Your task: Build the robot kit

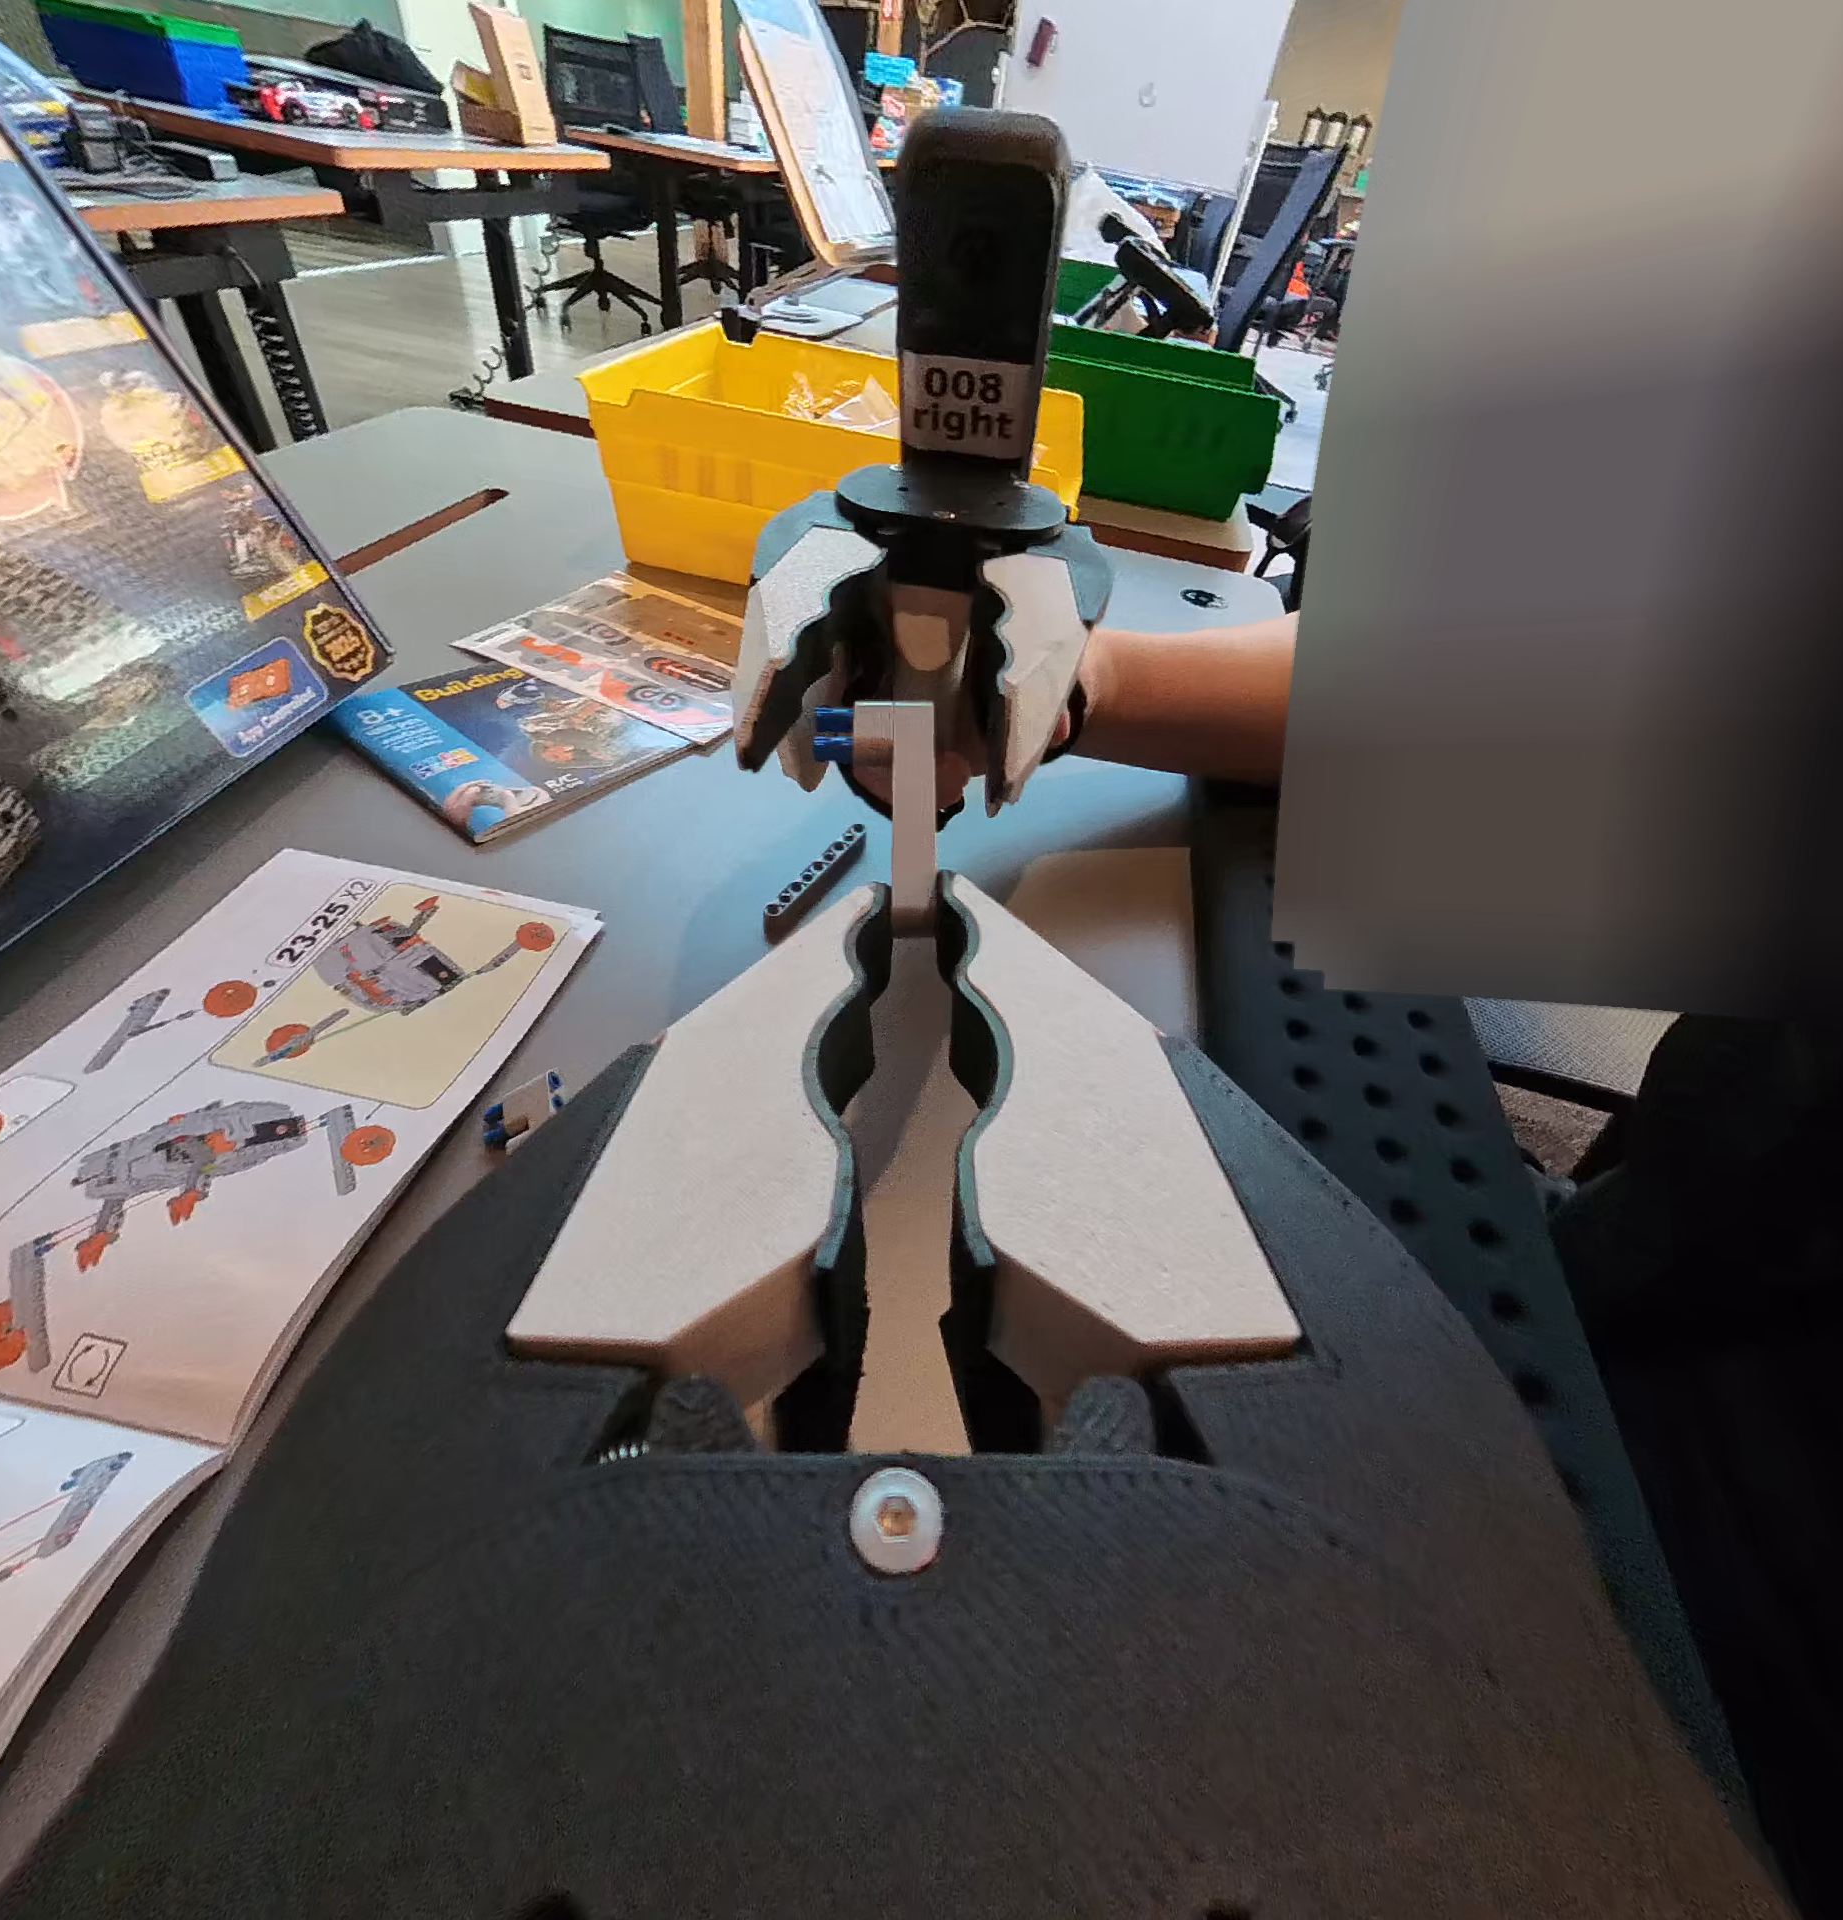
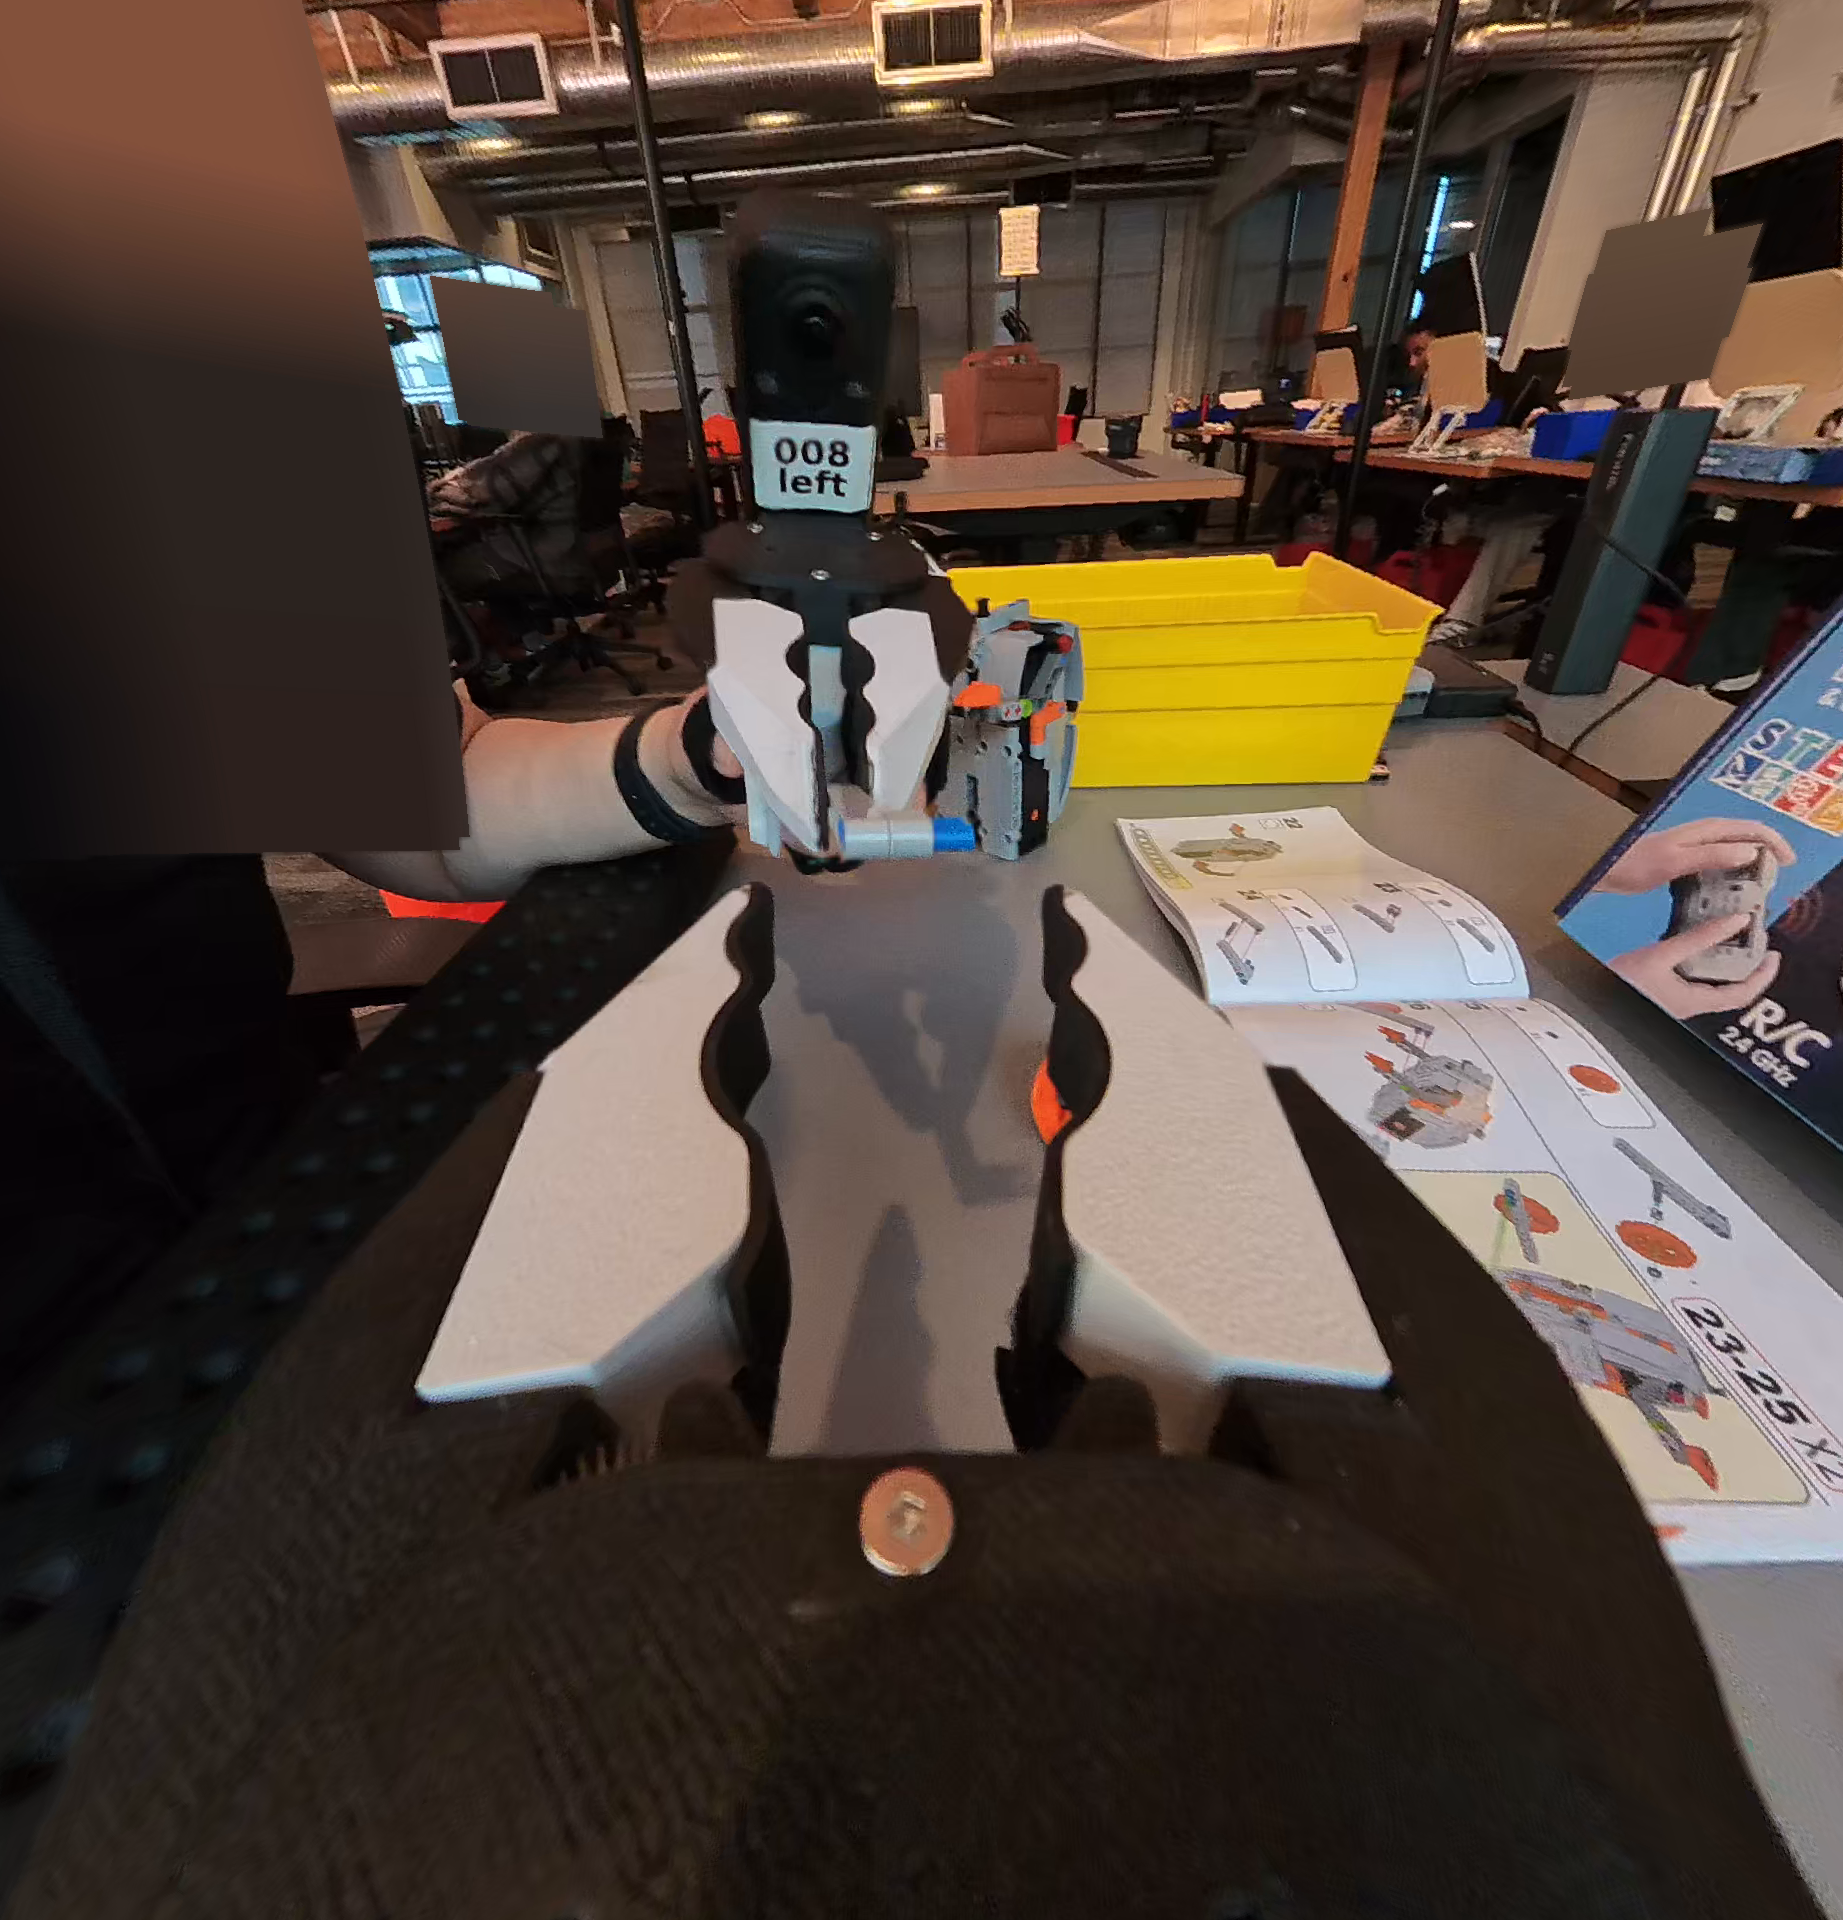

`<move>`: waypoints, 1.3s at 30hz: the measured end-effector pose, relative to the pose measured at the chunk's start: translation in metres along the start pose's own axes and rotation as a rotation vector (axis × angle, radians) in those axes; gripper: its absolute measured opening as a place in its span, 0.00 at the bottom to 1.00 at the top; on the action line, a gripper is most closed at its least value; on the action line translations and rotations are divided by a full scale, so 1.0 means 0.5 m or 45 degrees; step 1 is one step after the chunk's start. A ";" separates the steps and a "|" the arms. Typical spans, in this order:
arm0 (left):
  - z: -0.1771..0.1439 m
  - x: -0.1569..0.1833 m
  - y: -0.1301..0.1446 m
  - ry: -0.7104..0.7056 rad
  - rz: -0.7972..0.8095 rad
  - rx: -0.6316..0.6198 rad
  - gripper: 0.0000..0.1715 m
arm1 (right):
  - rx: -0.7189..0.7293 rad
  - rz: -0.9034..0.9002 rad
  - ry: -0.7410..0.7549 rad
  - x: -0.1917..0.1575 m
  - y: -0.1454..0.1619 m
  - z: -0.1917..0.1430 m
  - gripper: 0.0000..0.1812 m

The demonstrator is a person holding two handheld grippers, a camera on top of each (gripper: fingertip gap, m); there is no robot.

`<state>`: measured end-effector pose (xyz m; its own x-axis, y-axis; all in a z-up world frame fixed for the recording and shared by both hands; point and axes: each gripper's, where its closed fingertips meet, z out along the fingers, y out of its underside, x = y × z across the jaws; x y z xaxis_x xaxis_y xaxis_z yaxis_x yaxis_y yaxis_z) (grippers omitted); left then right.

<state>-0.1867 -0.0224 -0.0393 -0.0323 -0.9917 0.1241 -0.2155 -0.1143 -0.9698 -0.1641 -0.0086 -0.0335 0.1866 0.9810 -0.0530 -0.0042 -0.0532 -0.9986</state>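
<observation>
1. Here, the left gripper (image 1: 912, 902) is closed on a light grey beam (image 1: 912, 821); the tips pinch its near end, and the beam stands out of the fingers above the table (image 1: 605, 831), not touching it
2. Two blue pins (image 1: 829, 732) stick out sideways from the far end of the beam
3. The right gripper (image 2: 901, 914) is wide open and holds nothing. It faces the left one, and the pinned end of the beam is just in front of its tips. In the left wrist view this end seems to lie between the right fingers, but I cannot tell if anything touches
4. Directly behind the left gripper, in the right wrist view, stands a half-built grey and orange model (image 2: 1021, 727), near the yellow bin (image 2: 1260, 665)
5. A small orange part (image 2: 1047, 1101) shows at the inner edge of one right finger; whether it lies on the table or touches the finger is not clear
6. On the table under and beside the grippers lie a black beam with holes (image 1: 813, 878) and a small white and blue piece (image 1: 522, 1112), well apart from each other
7. The open instruction booklet (image 1: 273, 1091) lies flat at the side, with a second leaflet (image 1: 522, 748) and the leaning product box (image 1: 117, 571) further out; a green bin (image 1: 1156, 436) is beside the yellow one
</observation>
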 end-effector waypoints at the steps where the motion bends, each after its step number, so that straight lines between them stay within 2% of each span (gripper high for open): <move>1: 0.002 0.004 0.002 0.010 0.016 -0.007 0.03 | 0.008 0.000 -0.021 -0.006 -0.003 0.000 0.26; 7: 0.015 0.016 0.020 0.028 0.068 -0.071 0.04 | -0.021 -0.001 -0.053 -0.019 0.002 0.007 0.22; 10: 0.017 0.018 0.023 0.036 0.065 -0.079 0.04 | -0.050 0.017 -0.075 -0.024 0.012 0.010 0.13; 28: 0.021 0.006 0.043 0.000 0.099 -0.150 0.04 | -0.090 0.040 -0.089 -0.018 0.025 0.004 0.17; 39: 0.024 0.013 0.047 0.016 0.118 -0.166 0.03 | -0.151 -0.050 -0.094 -0.027 0.040 0.008 0.20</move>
<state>-0.1804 -0.0323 -0.0640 -0.0701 -0.9968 0.0389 -0.3362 -0.0131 -0.9417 -0.1707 -0.0221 -0.0530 0.1119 0.9935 -0.0186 0.1183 -0.0319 -0.9925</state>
